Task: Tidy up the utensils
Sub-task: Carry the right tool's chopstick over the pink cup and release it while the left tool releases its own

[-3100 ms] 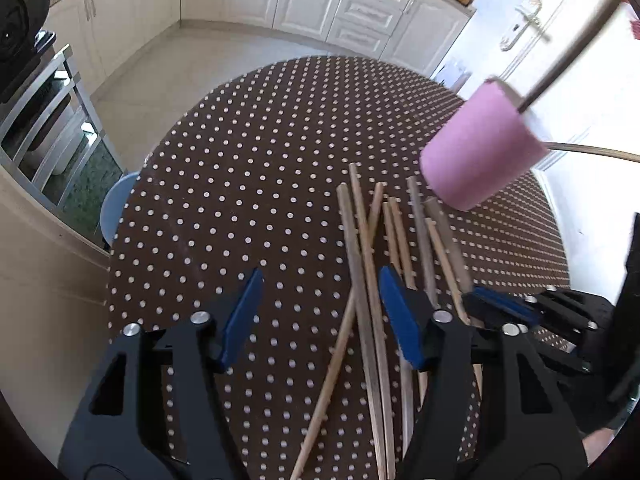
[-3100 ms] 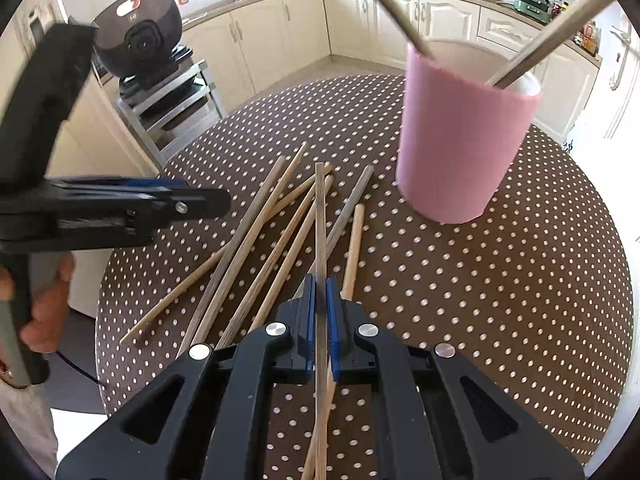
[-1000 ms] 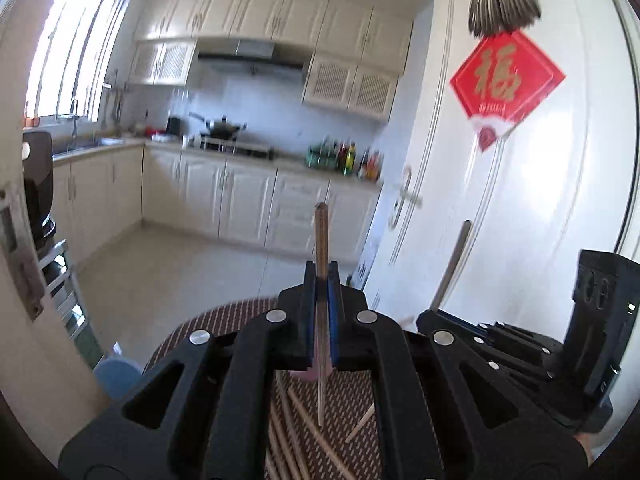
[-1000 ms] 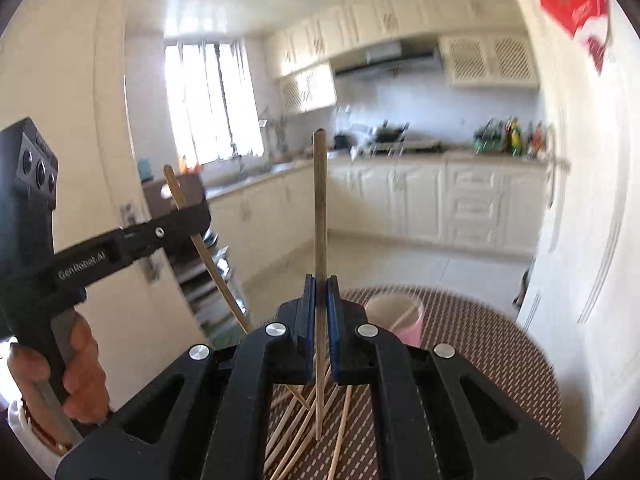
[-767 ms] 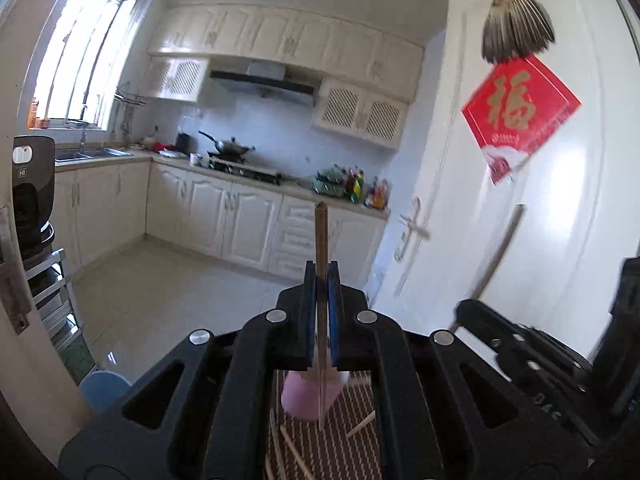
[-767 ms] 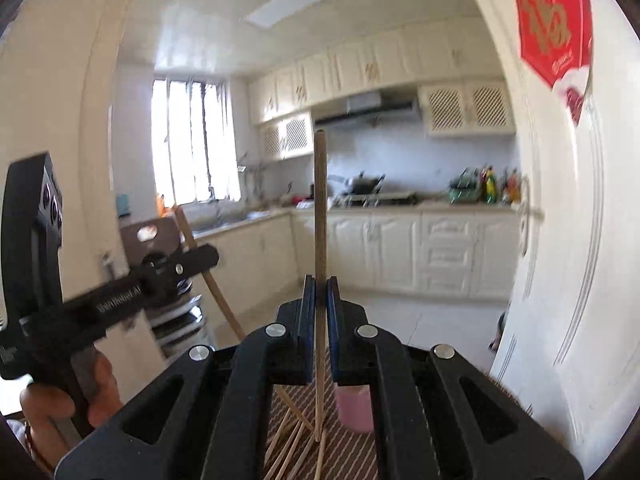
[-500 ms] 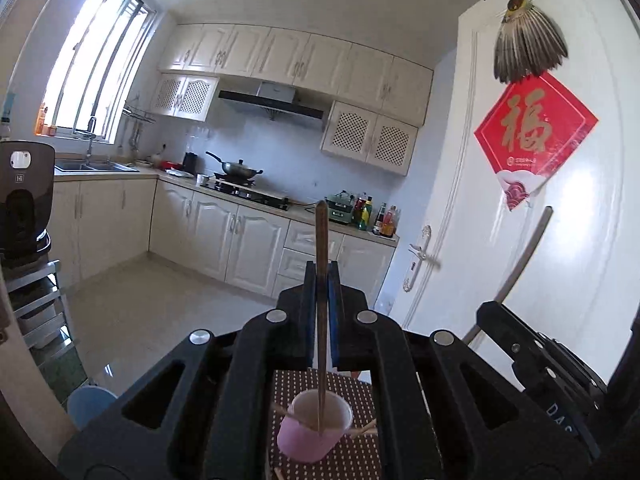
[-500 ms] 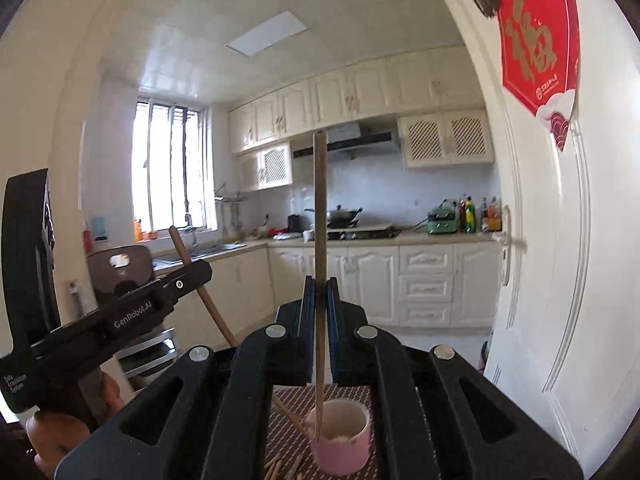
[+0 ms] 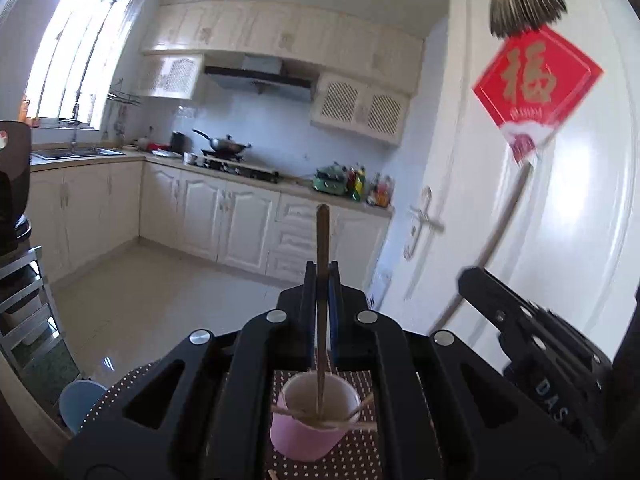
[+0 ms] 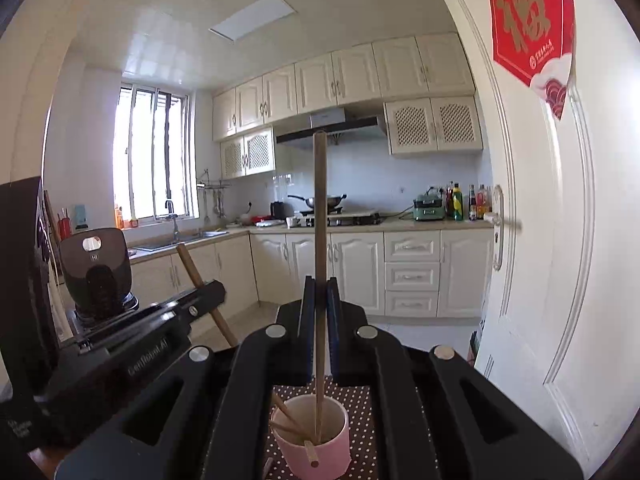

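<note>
The left gripper (image 9: pixel 321 312) is pressed tight on one wooden chopstick (image 9: pixel 321 240), which stands straight up between its blue pads. The bottom tip of that stick hangs over the open mouth of the pink cup (image 9: pixel 312 428). The cup sits on the brown table with white dots (image 9: pixel 360 452), and a few more chopsticks already lie tilted inside it, poking out over the rim.

The right gripper (image 10: pixel 319 320) is also squeezed shut on its own chopstick (image 10: pixel 319 208) (this one looks longer). It stands upright too, and its low end reaches down into the same pink cup (image 10: pixel 316 448).

From the right camera, the left tool shows off to the side, with white letters on its black arm (image 10: pixel 148 354) that look like "GenRobot.AI". From the left camera, the right tool shows "DAS" on its body (image 9: pixel 554 400), and the rest of the word is cut off.

Farther back are cream kitchen cupboards (image 10: pixel 360 268), a stove with a wok (image 10: pixel 324 201), bottles on the counter (image 10: pixel 468 200) and a bright window (image 10: pixel 152 152).

On the white door (image 10: pixel 532 240) hangs a red diamond paper (image 9: pixel 536 84) with a big gold Chinese sign, 福. There is small gold writing under it, too tiny to read.
</note>
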